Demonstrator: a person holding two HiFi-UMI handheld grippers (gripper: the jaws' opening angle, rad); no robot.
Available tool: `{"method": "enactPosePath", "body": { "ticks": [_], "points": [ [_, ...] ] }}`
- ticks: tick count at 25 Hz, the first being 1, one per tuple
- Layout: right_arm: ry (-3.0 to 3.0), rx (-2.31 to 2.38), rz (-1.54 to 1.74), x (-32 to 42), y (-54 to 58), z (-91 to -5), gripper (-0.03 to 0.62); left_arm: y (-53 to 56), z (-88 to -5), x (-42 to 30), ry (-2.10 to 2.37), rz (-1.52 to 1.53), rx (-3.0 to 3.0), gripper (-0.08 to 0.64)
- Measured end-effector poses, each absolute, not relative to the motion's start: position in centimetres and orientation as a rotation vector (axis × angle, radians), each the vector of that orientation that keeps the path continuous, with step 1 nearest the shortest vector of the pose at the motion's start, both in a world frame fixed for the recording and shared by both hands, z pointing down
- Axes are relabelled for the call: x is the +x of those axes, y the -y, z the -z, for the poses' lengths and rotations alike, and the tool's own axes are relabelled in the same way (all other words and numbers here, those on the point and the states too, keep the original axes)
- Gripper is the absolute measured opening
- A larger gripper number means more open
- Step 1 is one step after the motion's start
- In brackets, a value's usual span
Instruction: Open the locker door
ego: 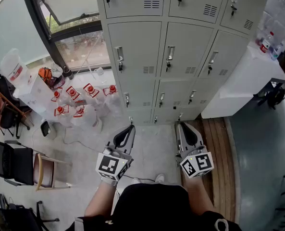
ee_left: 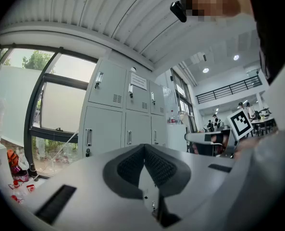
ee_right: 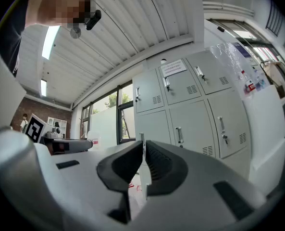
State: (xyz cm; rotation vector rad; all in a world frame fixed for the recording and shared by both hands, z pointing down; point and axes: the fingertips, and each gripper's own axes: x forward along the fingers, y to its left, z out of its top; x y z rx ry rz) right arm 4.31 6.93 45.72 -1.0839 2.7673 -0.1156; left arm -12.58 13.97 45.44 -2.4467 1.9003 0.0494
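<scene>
In the head view, a grey locker bank [ego: 180, 47] is seen across the top of the frame, with every door shut and a handle on each door. The left tongs [ego: 130, 128] and the right tongs [ego: 181, 125] are held side by side above the floor [ego: 147, 150], pointed toward the lockers but well apart from them. A marker cube [ego: 112, 166] is carried on the left tongs and another on the right. Red-capped bottles [ego: 72, 102] are clustered on the floor to the left of the lockers, below a window [ego: 75, 37]. A white cabinet [ego: 243, 81] is set against the right end of the bank, and a wooden platform [ego: 218, 153] lies in front of it. In the left gripper view, the left tongs [ee_left: 143, 146] are shown closed, their dark pads pressed together at the tips. The locker bank [ee_left: 125, 114] is seen beyond them with its doors shut, the window [ee_left: 55, 105] at its left. In the right gripper view, the right tongs [ee_right: 143, 143] are likewise closed, only a thin slit being left between the pads. The locker bank [ee_right: 190, 109] stands ahead of them, doors shut, and a paper notice [ee_right: 173, 68] is fixed to an upper door.
</scene>
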Motion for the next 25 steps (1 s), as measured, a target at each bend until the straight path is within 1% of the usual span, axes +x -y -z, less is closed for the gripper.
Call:
{"method": "enactPosePath", "body": {
  "ticks": [16,20,25],
  "points": [
    [-2.721,-1.005,0.173,11.5,-0.4,-46.5,0.043,-7.7,-47.5,-5.4,-1.943,0.151,-2.443,0.023],
    [-2.719,-1.002,0.187,11.3,1.5,-46.9,0.043,-5.9,-48.3,-5.2,-1.933,0.180,-2.468,0.023],
    [-2.727,-1.021,0.163,9.2,5.1,-47.5,0.043,-1.4,-48.2,-6.9,-1.886,0.142,-2.476,0.023]
  ]
}}
